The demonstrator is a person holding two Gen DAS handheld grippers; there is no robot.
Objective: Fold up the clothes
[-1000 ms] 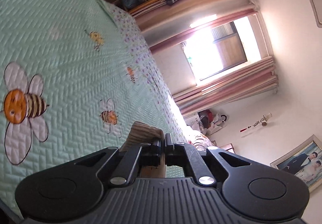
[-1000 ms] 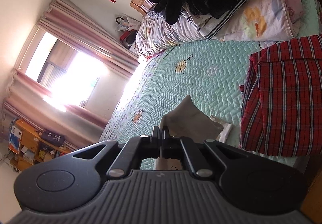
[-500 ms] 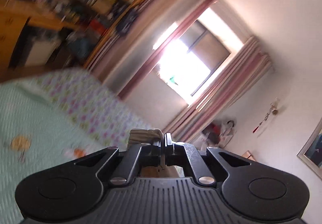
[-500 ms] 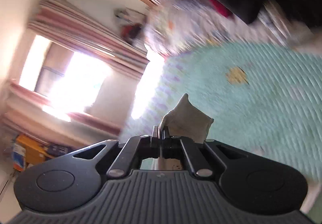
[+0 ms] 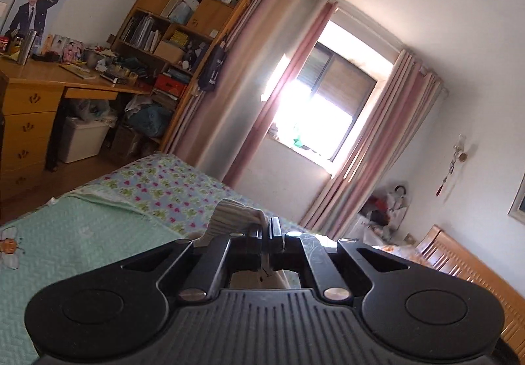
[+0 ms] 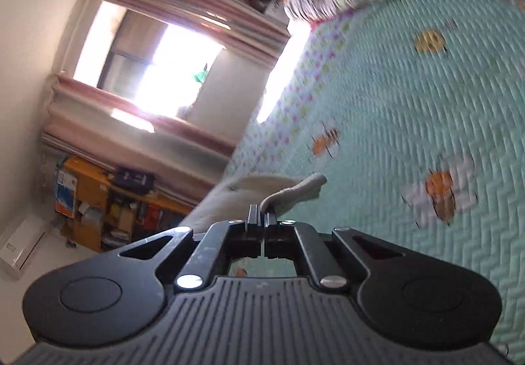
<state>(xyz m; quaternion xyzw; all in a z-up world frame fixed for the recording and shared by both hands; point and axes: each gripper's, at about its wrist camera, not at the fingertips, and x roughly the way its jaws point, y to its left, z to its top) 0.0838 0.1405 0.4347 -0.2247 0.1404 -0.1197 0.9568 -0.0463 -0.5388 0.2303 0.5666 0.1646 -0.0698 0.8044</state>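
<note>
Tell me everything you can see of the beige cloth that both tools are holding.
The beige cloth looks soft, pale and slightly ribbed at one bunched edge. The left tool and the right tool are each shut on a pinched part of it. It hangs lifted above the green quilt, folded over near the right tool's tips. Its full shape and kind stay hidden.

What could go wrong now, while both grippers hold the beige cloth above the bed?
1. The left gripper and the right gripper each pinch only a small edge of the beige cloth, so it might slip out.
2. The right wrist view is blurred; fast motion could drop the cloth crookedly on the green quilt.
</note>
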